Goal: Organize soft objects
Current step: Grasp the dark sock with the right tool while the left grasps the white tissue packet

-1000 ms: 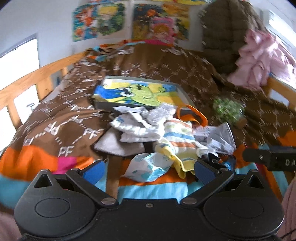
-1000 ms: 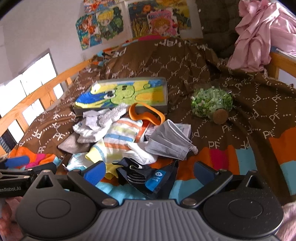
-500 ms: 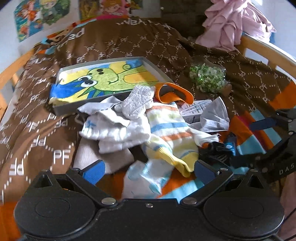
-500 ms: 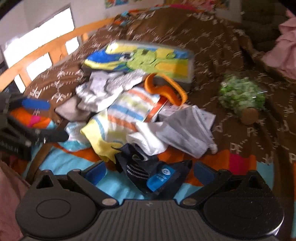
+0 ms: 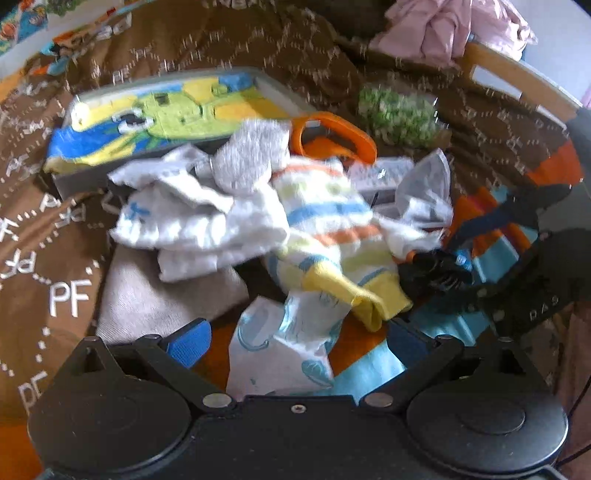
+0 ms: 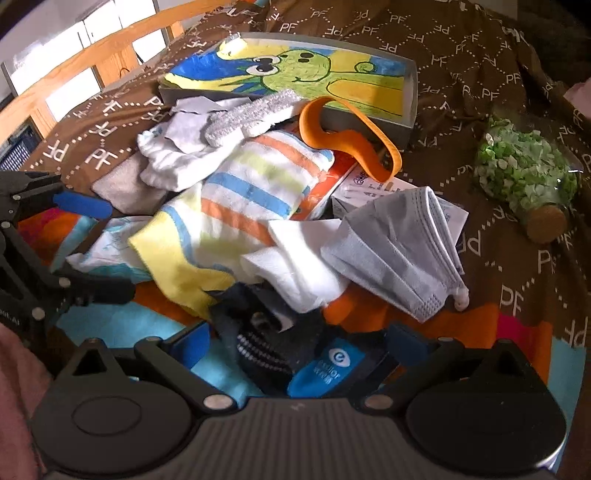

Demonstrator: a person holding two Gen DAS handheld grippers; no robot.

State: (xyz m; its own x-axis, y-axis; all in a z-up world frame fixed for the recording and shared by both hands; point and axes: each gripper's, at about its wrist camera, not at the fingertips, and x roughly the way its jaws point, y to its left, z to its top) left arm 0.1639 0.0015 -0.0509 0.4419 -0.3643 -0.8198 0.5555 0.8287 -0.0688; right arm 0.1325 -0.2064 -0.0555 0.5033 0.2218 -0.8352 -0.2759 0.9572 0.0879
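Observation:
A heap of soft things lies on the bed: a striped sock [image 6: 255, 192] with a yellow cuff [image 5: 354, 291], white socks [image 5: 192, 225], a grey fuzzy sock [image 5: 251, 155], a pale printed cloth [image 5: 284, 350], a grey face mask [image 6: 399, 243] and a dark sock with a blue label [image 6: 295, 354]. My left gripper [image 5: 295, 339] is open, its jaws either side of the printed cloth. My right gripper [image 6: 299, 347] is open, its jaws either side of the dark sock. Each gripper shows at the edge of the other's view.
A grey tray with a green cartoon picture [image 6: 410, 85] lies behind the heap. An orange plastic loop [image 6: 369, 136] and a small carton [image 6: 369, 188] sit in the pile. A corked bottle of green chips [image 6: 524, 173] lies right. A wooden rail [image 6: 92, 55] runs left; pink clothes [image 5: 450, 29] hang behind.
Both grippers have come down and forward onto the heap. The left one now straddles the printed cloth and the right one straddles the dark sock. Both stay open.

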